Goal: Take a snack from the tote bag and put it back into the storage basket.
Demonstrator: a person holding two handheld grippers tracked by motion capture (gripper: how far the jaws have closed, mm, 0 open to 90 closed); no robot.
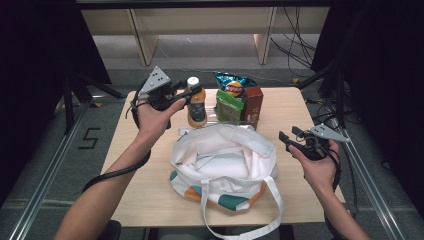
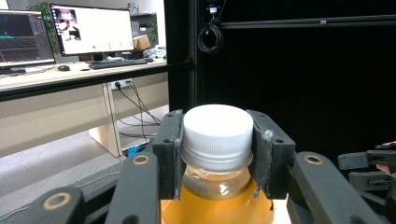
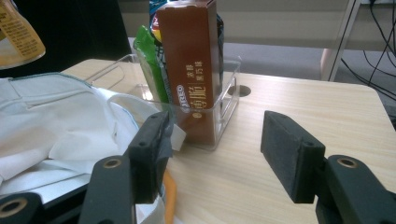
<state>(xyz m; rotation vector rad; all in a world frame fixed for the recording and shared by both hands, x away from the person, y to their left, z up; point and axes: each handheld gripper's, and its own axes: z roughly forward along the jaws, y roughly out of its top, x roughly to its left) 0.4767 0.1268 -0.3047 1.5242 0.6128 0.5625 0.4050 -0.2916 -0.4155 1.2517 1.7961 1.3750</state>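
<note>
The bottle's white cap is pinched by the left gripper behind the tote bag; the right gripper, beside the bag, is held spread, empty.

"OREO" on brown box; floor "5"

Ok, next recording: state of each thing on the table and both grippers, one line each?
Left gripper: shut on the bottle's cap.
Juice bottle: capped, upright, nearly full.
Right gripper: open, holding nothing.
Tote bag: mouth open, lying on the table.
Clear bin: holds a brown box and a green packet, both upright.
</note>
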